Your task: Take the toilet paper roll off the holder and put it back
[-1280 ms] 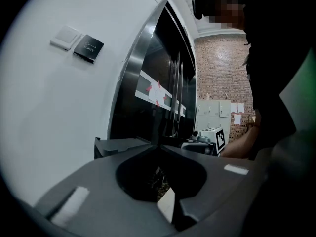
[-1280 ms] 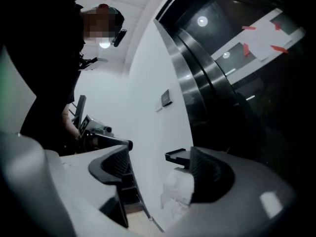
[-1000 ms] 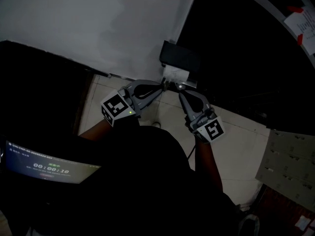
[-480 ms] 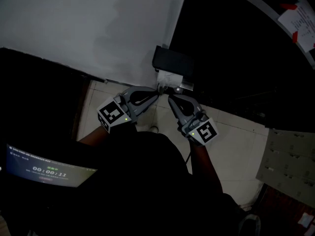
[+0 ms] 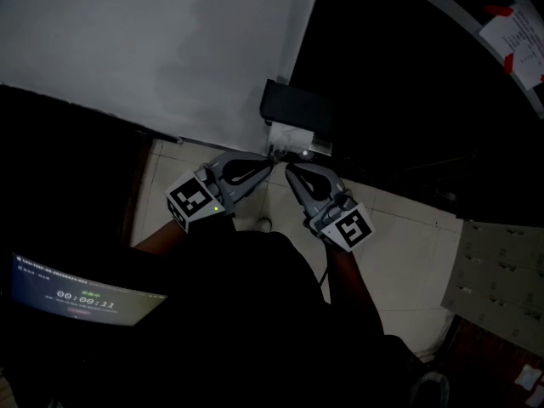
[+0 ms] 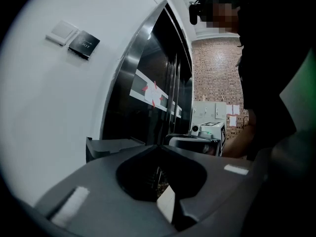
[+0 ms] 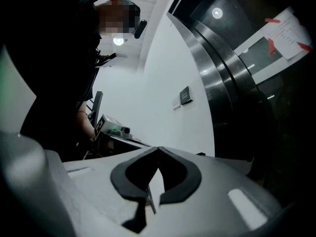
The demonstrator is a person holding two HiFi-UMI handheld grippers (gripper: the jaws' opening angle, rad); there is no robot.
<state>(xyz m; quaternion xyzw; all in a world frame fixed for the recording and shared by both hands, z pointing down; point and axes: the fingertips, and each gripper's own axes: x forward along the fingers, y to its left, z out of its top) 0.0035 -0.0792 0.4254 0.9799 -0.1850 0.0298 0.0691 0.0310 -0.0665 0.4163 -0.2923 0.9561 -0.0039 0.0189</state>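
In the dim head view a black holder is fixed at the edge of the white wall, with the pale toilet paper roll just under it. My left gripper is shut, its tips just below the roll, and I see nothing held between them. My right gripper is shut too, close beside the left and slightly nearer to me. In the left gripper view the left gripper has its jaws meeting, with the holder beyond. The right gripper view shows the right gripper closed on nothing.
A white wall with switch plates meets a dark glossy curved panel. Pale floor tiles lie below. A lit screen sits at the lower left and a tan sheet at the lower right.
Both grippers have drawn closer together under the holder, the right one shifting left toward the left one. The jaws of both stayed shut.
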